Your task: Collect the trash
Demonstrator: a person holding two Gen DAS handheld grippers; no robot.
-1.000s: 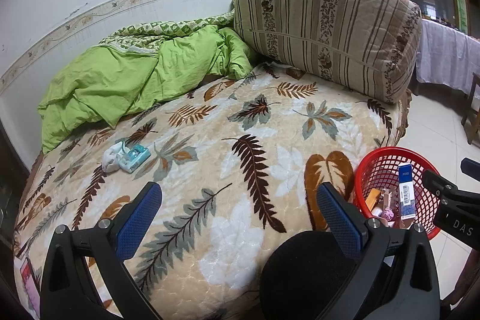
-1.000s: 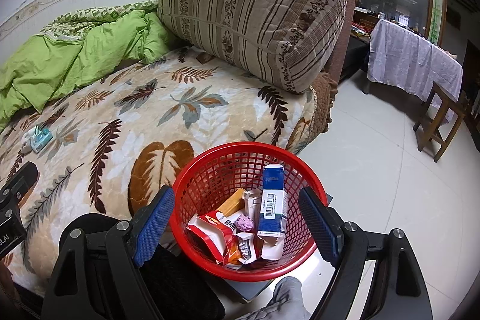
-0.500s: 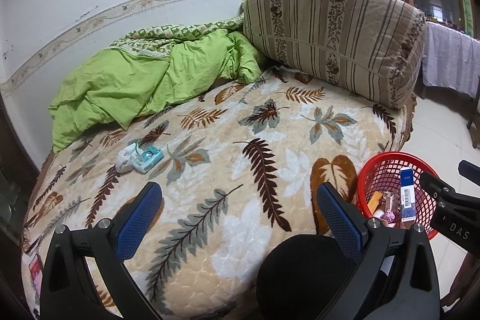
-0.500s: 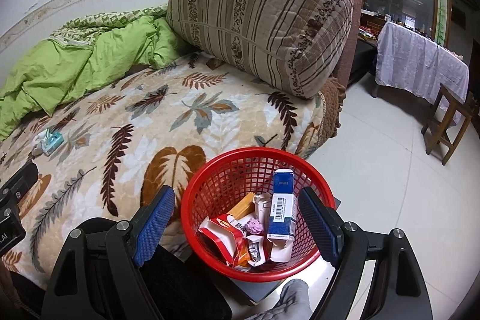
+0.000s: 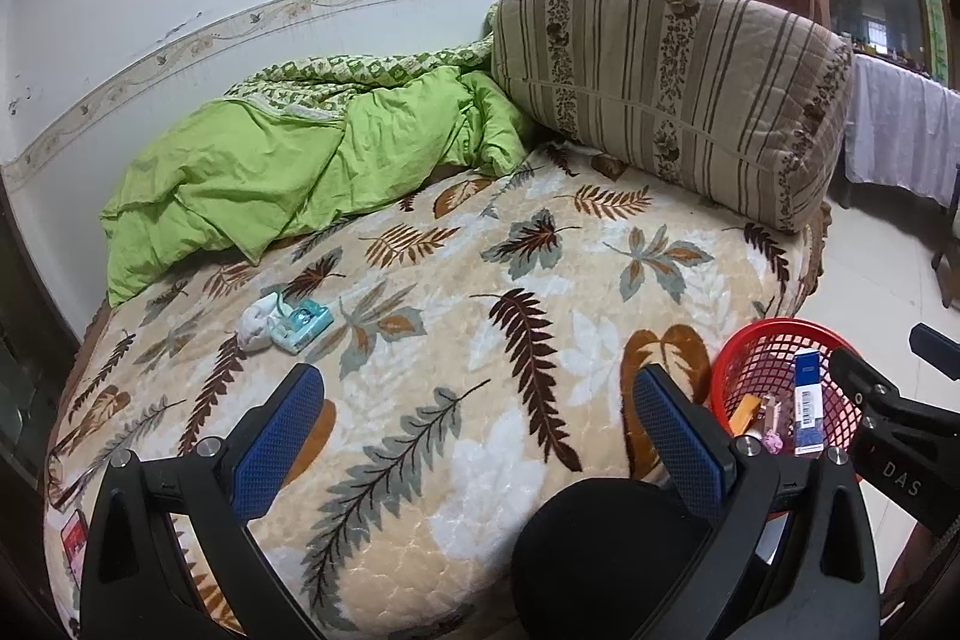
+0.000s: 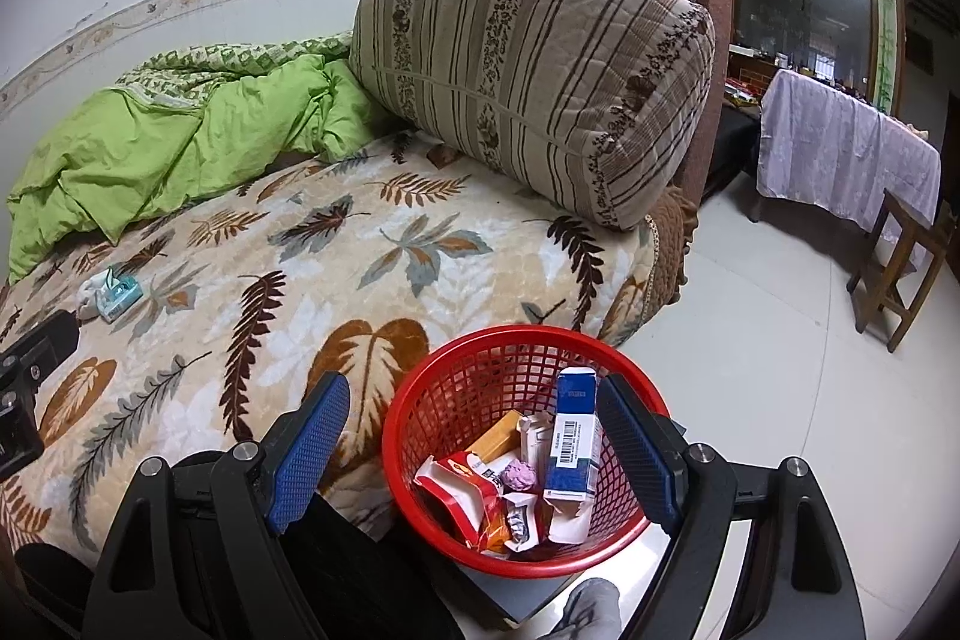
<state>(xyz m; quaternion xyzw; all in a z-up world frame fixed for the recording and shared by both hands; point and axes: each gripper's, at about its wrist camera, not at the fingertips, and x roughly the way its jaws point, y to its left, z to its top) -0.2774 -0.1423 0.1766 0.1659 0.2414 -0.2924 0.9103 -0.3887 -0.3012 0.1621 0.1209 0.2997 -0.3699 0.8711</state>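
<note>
A red mesh basket (image 6: 480, 358) stands beside the bed and holds a blue-and-white carton (image 6: 573, 442), an orange box, a red wrapper (image 6: 465, 490) and small scraps. It also shows in the left wrist view (image 5: 768, 334). A teal tissue packet with a white crumpled tissue (image 5: 288, 322) lies on the leaf-patterned bed cover (image 5: 540, 316); it also shows in the right wrist view (image 6: 114, 295). My left gripper (image 5: 480, 436) is open and empty above the near bed edge. My right gripper (image 6: 474, 448) is open and empty over the basket.
A green duvet (image 5: 300, 172) is bunched at the back by the wall. A large striped bolster (image 6: 540, 88) lies at the bed's right end. A cloth-covered table (image 6: 840, 160) and a wooden stool (image 6: 900, 268) stand on the tiled floor at right.
Both grippers have drawn back and risen a little; bed and basket appear smaller and lower in both views. Nothing was grasped or released.
</note>
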